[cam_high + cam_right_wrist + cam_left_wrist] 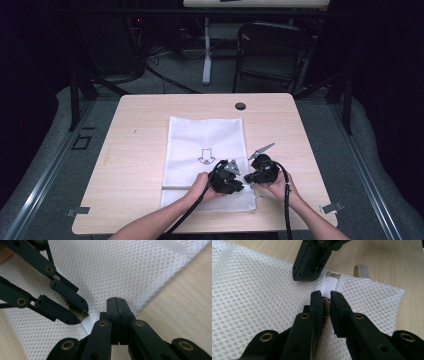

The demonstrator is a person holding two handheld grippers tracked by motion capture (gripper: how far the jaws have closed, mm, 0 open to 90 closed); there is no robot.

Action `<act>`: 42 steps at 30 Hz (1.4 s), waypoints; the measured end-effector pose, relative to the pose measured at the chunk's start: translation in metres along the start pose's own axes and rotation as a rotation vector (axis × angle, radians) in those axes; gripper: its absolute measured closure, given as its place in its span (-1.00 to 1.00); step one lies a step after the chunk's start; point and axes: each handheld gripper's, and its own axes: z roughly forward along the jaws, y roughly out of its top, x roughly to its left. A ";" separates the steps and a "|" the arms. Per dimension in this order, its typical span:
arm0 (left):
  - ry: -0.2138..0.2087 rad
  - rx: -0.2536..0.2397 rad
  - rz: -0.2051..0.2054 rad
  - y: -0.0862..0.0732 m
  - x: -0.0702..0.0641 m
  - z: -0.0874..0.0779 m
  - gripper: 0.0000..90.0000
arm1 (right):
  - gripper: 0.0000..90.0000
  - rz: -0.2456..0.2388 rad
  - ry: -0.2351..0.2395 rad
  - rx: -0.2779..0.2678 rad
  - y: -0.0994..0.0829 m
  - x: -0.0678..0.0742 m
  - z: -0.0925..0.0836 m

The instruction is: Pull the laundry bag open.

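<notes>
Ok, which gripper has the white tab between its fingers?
The left gripper: the white tab of the mesh bag sits between its fingers. On the right gripper the fingers are shut together, beside the tab.

From above the person's side, the high view faces forward and down over the whole table (150, 125), with floor and a chair (270, 50) toward 12 o'clock. The left gripper view rides close behind the left gripper (326, 300), looking steeply down its jaws at the white mesh bag (249, 290); the right gripper (312, 260) enters at 12 o'clock. The right gripper view sits equally near, along the right gripper (115, 305), with the left gripper's jaws coming in from 9 o'clock. All three views share the bag's near edge, toward 6 o'clock in the high view.
</notes>
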 end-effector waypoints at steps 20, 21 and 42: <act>0.036 -0.002 0.020 0.000 -0.006 0.000 0.83 | 1.00 0.024 0.033 0.021 -0.007 0.002 -0.005; 0.036 -0.002 0.020 0.000 -0.006 0.000 0.83 | 1.00 0.026 0.028 0.001 -0.007 0.002 -0.003; 0.049 -0.007 0.008 -0.005 -0.006 -0.004 0.83 | 1.00 0.026 0.014 -0.006 -0.010 0.002 -0.004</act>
